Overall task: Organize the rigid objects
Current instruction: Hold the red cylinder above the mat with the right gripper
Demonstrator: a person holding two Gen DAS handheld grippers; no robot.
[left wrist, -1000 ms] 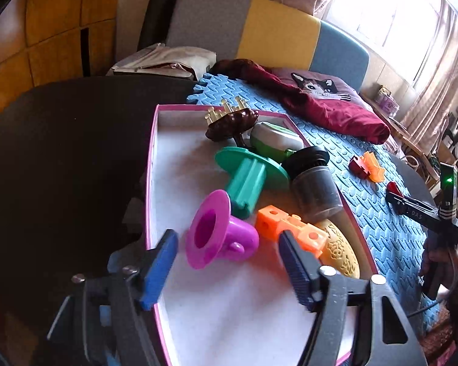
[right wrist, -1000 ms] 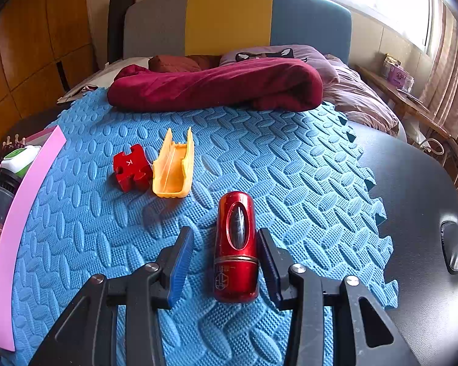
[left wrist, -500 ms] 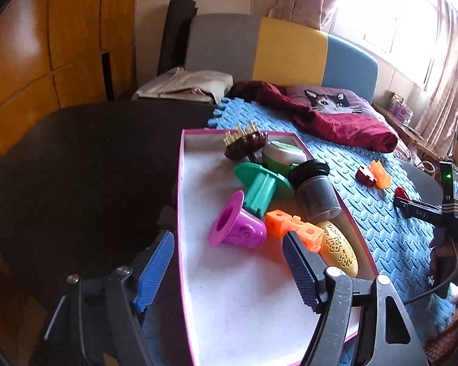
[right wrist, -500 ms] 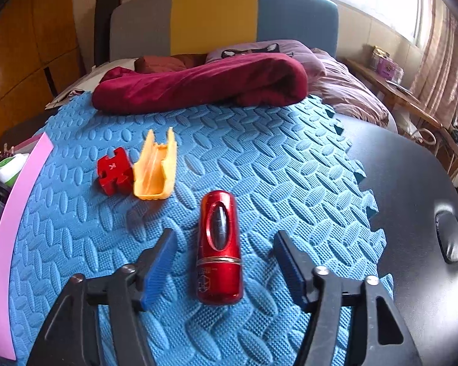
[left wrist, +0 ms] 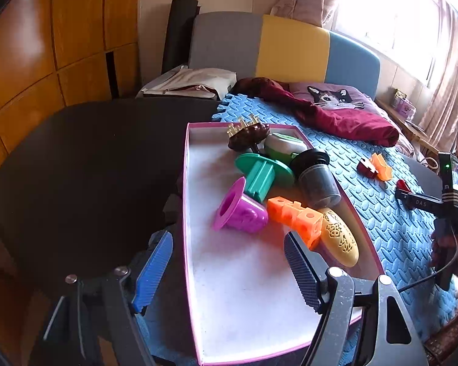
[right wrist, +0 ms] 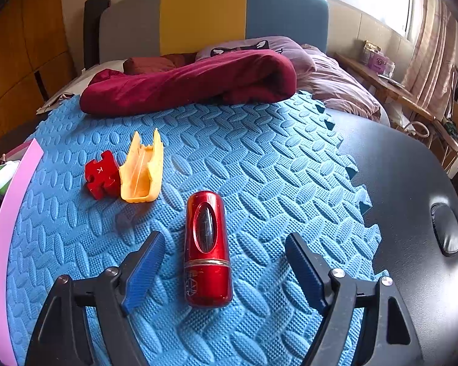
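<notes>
A pink-rimmed box [left wrist: 186, 201] on the blue foam mat [right wrist: 259, 164] holds a purple cup [left wrist: 239, 210], a green spool [left wrist: 262, 174], an orange block [left wrist: 293, 215], a yellow oval piece [left wrist: 340, 236], a dark jar [left wrist: 319, 180] and others. My left gripper [left wrist: 226, 270] is open and empty above the box's near end. My right gripper [right wrist: 223, 270] is open with its fingers either side of a red metallic cylinder [right wrist: 207, 248] lying on the mat, not touching it. A red puzzle piece [right wrist: 101, 174] and an orange trough piece [right wrist: 143, 170] lie beyond.
A maroon cloth [right wrist: 192, 80] lies at the mat's far edge by a cat pillow [left wrist: 332, 97]. Dark tabletop [left wrist: 76, 158] lies left of the box and right of the mat [right wrist: 412, 183]. The box's pink edge [right wrist: 12, 201] is at the far left.
The left gripper has pulled back and up from the purple cup, which stays in the box. The right gripper's jaws have opened wider around the red cylinder.
</notes>
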